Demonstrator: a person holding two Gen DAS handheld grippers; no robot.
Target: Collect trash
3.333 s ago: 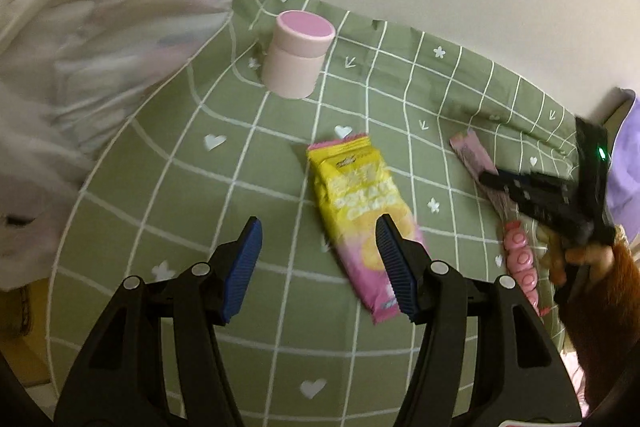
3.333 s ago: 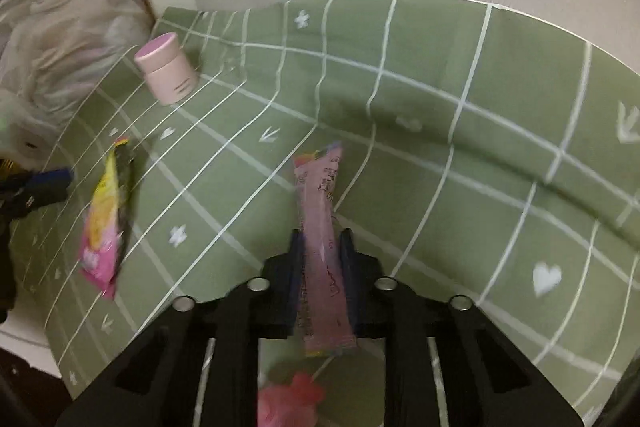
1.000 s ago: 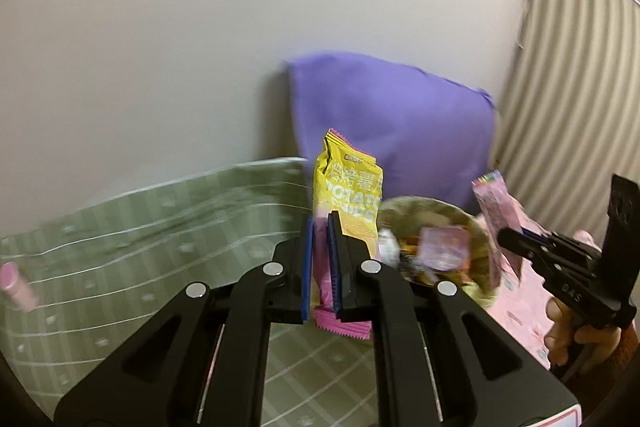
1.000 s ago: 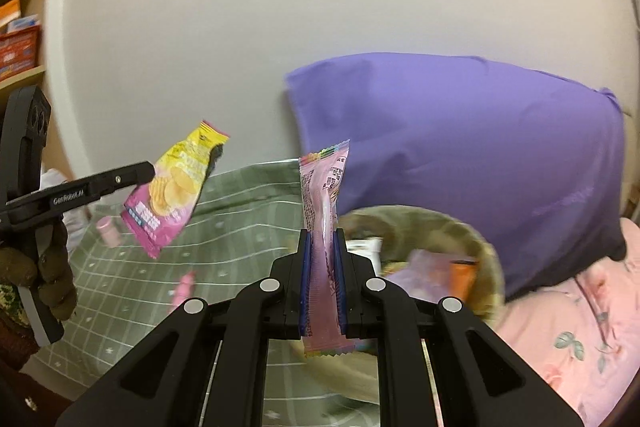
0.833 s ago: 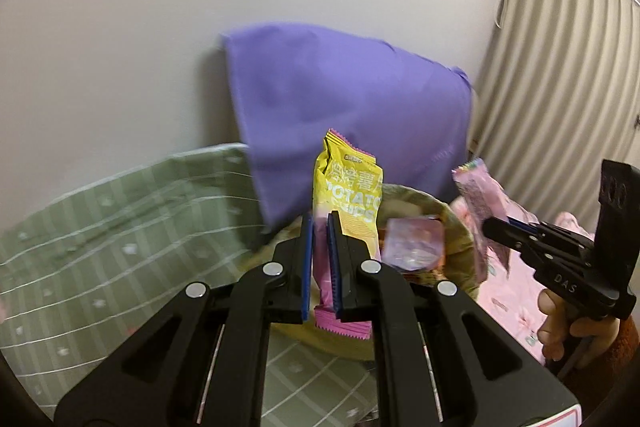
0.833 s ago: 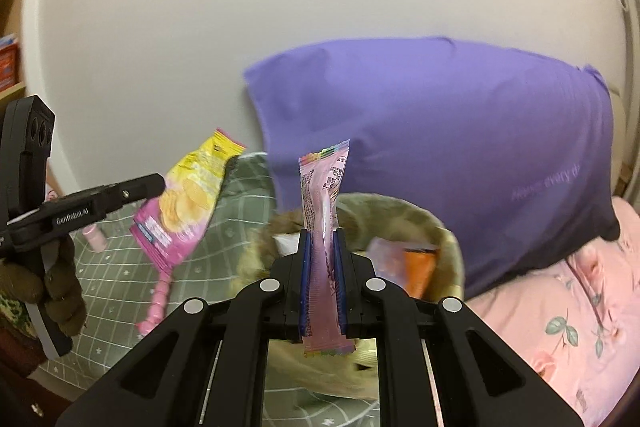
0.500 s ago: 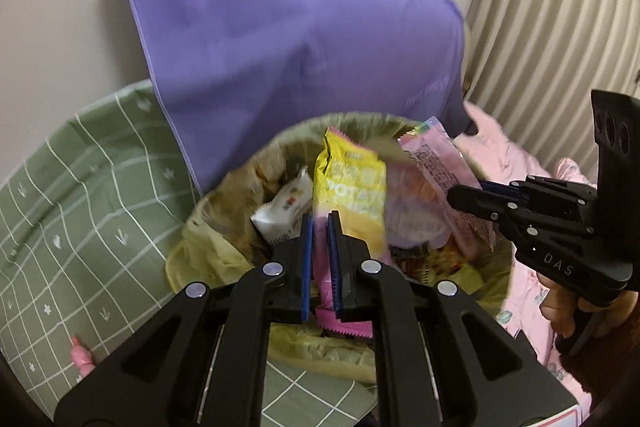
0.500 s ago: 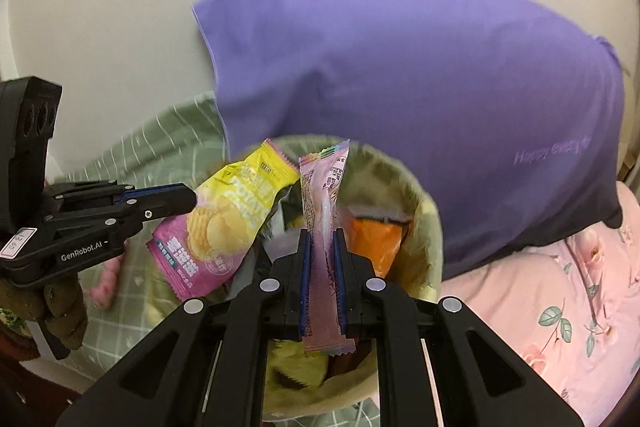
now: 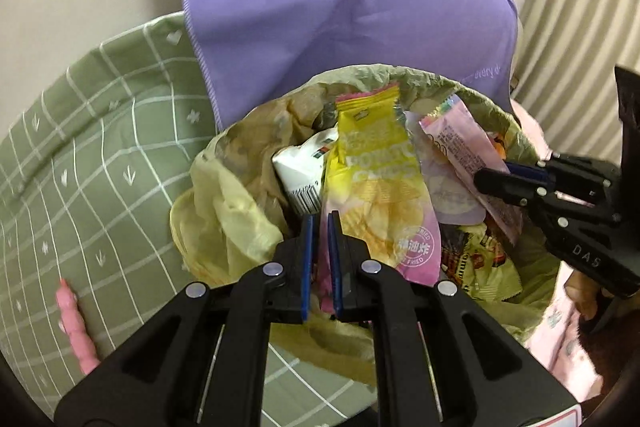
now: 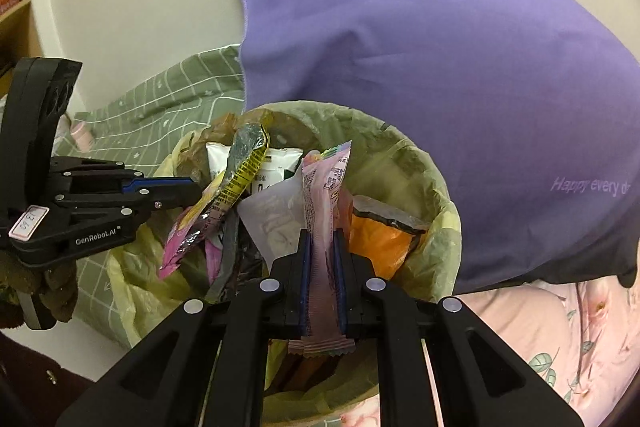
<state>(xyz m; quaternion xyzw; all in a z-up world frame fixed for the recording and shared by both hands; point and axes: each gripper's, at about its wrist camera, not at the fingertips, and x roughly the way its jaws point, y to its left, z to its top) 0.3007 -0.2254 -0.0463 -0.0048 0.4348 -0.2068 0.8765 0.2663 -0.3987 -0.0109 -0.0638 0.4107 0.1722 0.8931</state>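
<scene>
My left gripper (image 9: 319, 223) is shut on a yellow and pink potato chip bag (image 9: 376, 179), held over the open trash bin (image 9: 224, 187) lined with a yellow-green bag. Seen from the right wrist, that left gripper (image 10: 188, 193) comes in from the left with the chip bag (image 10: 224, 203) drooping into the bin (image 10: 424, 163). My right gripper (image 10: 320, 239) is shut on a long pink wrapper (image 10: 324, 203), also over the bin's mouth. In the left wrist view the right gripper (image 9: 486, 179) reaches in from the right, pinching the pink wrapper (image 9: 460, 155).
The bin holds several wrappers, among them a white pack (image 9: 304, 171) and an orange one (image 10: 380, 239). A purple pillow (image 10: 440, 67) leans behind the bin. A green checked cloth (image 9: 80, 147) lies left with a pink item (image 9: 76, 323) on it. Pink floral bedding (image 10: 560, 339) lies right.
Both grippers have swung from the green cloth toward the bin and dropped, tilting downward. Each wrapper, still gripped, now hangs over the bin's mouth.
</scene>
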